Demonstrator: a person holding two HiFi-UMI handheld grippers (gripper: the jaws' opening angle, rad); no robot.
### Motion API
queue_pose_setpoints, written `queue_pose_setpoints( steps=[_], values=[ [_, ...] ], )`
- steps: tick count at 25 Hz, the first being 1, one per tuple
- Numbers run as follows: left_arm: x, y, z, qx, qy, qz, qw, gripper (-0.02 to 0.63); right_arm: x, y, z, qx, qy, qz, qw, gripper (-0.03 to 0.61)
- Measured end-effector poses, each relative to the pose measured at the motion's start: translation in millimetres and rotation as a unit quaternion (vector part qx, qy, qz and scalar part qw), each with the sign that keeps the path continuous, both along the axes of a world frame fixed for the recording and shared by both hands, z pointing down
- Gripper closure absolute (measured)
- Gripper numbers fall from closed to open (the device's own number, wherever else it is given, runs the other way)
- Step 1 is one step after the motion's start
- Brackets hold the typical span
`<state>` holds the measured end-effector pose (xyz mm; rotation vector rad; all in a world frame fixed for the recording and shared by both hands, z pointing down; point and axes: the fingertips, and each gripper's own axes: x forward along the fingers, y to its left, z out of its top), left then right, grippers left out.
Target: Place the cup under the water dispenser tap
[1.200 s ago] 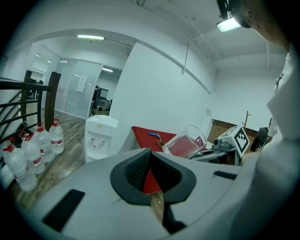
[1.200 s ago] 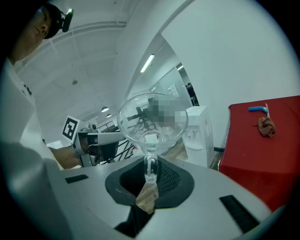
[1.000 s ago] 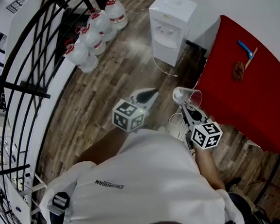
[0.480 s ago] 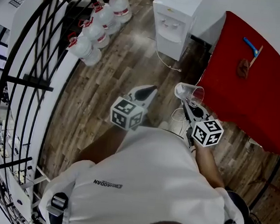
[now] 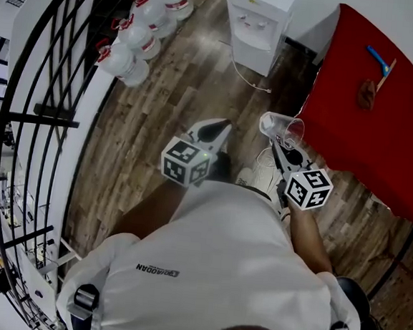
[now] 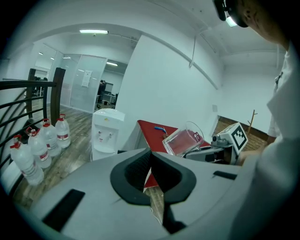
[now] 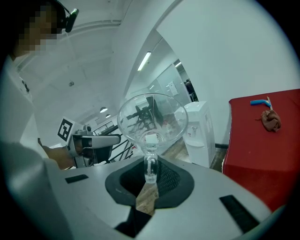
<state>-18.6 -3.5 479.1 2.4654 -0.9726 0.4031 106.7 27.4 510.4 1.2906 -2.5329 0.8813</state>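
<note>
Seen from above, a person in a white shirt stands on a wooden floor with a gripper in each hand. The left gripper (image 5: 213,131) has its jaws pressed together on nothing. The right gripper (image 5: 280,142) pinches a clear cup (image 5: 280,129), tipped sideways in mid-air. Beyond, well apart, a white water dispenser (image 5: 258,21) stands beside a red table (image 5: 382,126). This looks like the carry step; the next move calls for approaching, righting the cup and setting it beneath the tap.

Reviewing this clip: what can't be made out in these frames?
Water dispenser: top cut off by the head view's upper edge; taps too small in every view.
Brown item on the red table: too small to identify in any view.
Floor beneath the person: hidden by their torso, head view.
</note>
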Motion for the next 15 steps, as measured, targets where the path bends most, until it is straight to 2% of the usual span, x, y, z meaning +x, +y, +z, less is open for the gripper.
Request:
queue_pose_setpoints(
  steps=[6,15],
  values=[
    [2,-27,-2,0.002,-0.001,0.018,0.9998,0.617,-6,-23,6,-0.008,0.003,0.005,1.000,0.538],
    [-27,-80,6,-0.005,-0.003,0.020,0.9998,0.617,-18,-75,3,-0.009,0.025,0.010,1.000,0.538]
  ],
)
